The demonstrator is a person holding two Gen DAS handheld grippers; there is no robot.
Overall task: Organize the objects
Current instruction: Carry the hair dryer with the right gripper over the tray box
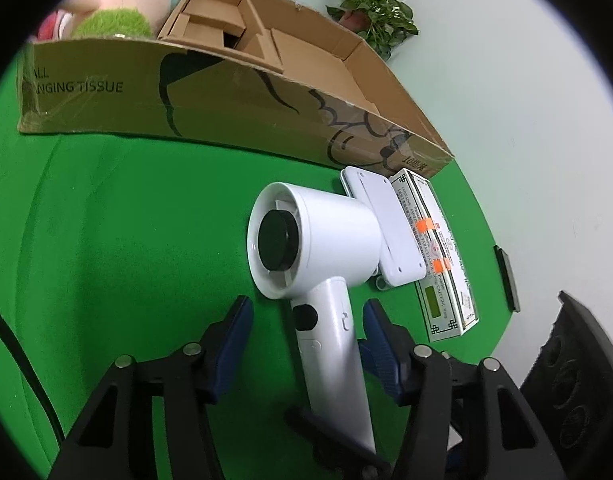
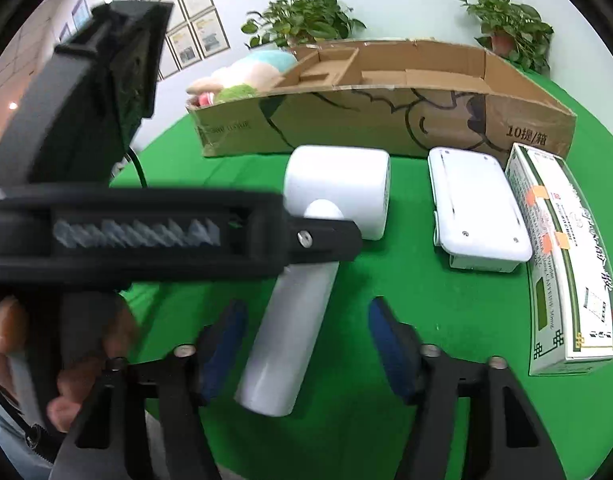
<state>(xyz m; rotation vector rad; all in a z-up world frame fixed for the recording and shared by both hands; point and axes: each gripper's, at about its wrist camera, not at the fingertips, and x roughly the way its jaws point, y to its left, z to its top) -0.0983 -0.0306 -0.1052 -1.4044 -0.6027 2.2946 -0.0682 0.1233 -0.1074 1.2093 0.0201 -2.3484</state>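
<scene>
Left wrist view: left gripper (image 1: 306,344) straddles the hair dryer (image 1: 318,256) handle, fingers apart, not pressing, ready to lift it toward the cardboard box (image 1: 226,96) at twelve o'clock. Right gripper (image 2: 306,344) open alongside.

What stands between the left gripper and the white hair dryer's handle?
Nothing visible. The hair dryer handle already lies between the left gripper's open blue pads, which do not press on it.
</scene>
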